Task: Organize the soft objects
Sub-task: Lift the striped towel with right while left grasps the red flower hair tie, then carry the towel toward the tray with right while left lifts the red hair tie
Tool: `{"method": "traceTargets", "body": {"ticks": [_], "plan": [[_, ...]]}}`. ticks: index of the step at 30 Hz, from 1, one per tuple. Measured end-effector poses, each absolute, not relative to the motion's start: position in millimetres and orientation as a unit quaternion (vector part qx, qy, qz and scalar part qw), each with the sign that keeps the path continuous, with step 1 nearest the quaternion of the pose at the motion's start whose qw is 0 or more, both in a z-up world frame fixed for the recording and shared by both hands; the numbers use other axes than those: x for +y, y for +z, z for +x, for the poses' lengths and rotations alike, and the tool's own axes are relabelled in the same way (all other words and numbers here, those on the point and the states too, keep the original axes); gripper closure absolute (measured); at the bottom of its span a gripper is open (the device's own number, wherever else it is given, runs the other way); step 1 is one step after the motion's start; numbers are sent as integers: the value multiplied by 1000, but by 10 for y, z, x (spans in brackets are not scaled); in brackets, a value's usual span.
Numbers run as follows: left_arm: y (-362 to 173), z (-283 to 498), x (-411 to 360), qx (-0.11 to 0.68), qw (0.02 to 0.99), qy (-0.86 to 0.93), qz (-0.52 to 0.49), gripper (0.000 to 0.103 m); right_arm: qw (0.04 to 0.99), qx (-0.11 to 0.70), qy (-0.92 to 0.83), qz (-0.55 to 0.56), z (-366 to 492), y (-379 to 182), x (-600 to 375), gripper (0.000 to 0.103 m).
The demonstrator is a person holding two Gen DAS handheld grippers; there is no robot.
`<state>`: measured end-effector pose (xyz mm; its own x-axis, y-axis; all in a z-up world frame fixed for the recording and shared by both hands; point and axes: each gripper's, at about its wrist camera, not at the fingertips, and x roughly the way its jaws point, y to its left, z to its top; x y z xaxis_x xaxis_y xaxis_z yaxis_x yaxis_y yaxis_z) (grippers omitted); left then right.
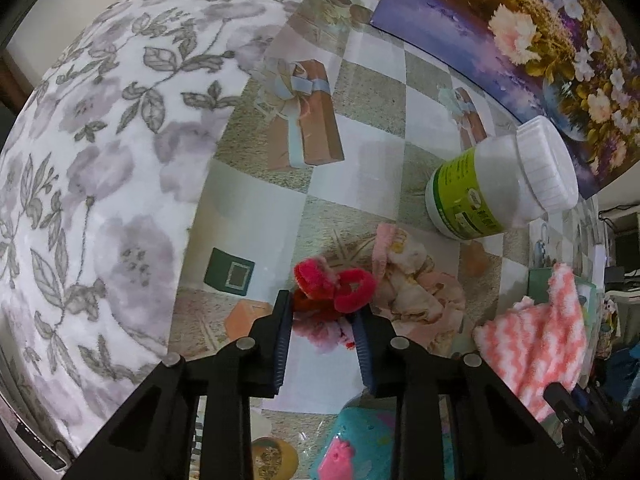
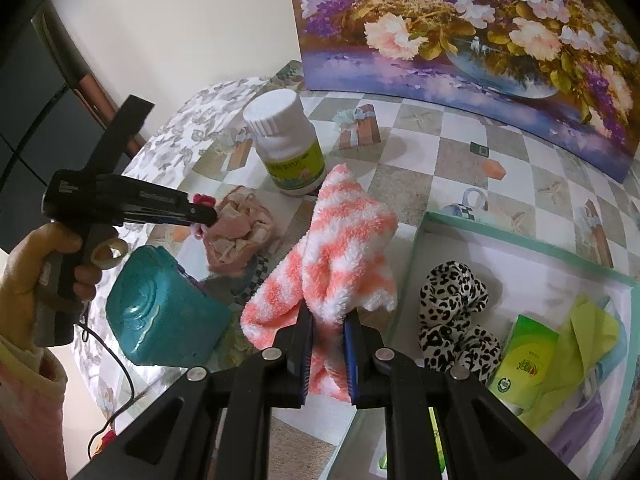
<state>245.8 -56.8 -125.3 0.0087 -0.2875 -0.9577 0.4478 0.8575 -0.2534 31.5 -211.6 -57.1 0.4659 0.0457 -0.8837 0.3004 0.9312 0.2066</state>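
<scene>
Left tongs (image 1: 324, 312): clamped on fuzzy red-and-pink hair scrunchies (image 1: 334, 284), above the checkered counter (image 1: 360, 172). Right tongs (image 2: 328, 320): clamped on fluffy coral-and-white striped cloth (image 2: 340, 248), beside the mint-rimmed box (image 2: 520, 236) containing a leopard-print scrunchie (image 2: 456, 292).

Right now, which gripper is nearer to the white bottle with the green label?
Left. The left gripper, holding a red scrunchie, sits just before the bottle. The right gripper, holding the striped towel, is farther back.

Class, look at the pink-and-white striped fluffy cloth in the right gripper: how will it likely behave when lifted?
The striped cloth is probably floppy: it folds and droops around the right gripper. Its fluffy pile suggests it is light and grips well, unlikely to slip.
</scene>
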Motion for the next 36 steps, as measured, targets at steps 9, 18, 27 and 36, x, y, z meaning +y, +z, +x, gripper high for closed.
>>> {"method": "traceTargets", "body": {"ticks": [9, 18, 27, 36], "plan": [[-1207, 2418, -93, 639, 726, -253, 17, 73, 840, 502, -65, 195, 289, -549, -2132, 88], [-1052, 2303, 418, 607, 756, -238, -55, 73, 848, 485, -53, 206, 267, -454, -2095, 88], [-1050, 2184, 477, 586, 771, -239, -70, 73, 836, 512, -58, 190, 297, -620, -2009, 86], [-1059, 2124, 546, 582, 775, -237, -64, 73, 822, 541, -68, 162, 351, -814, -1887, 74]]}}
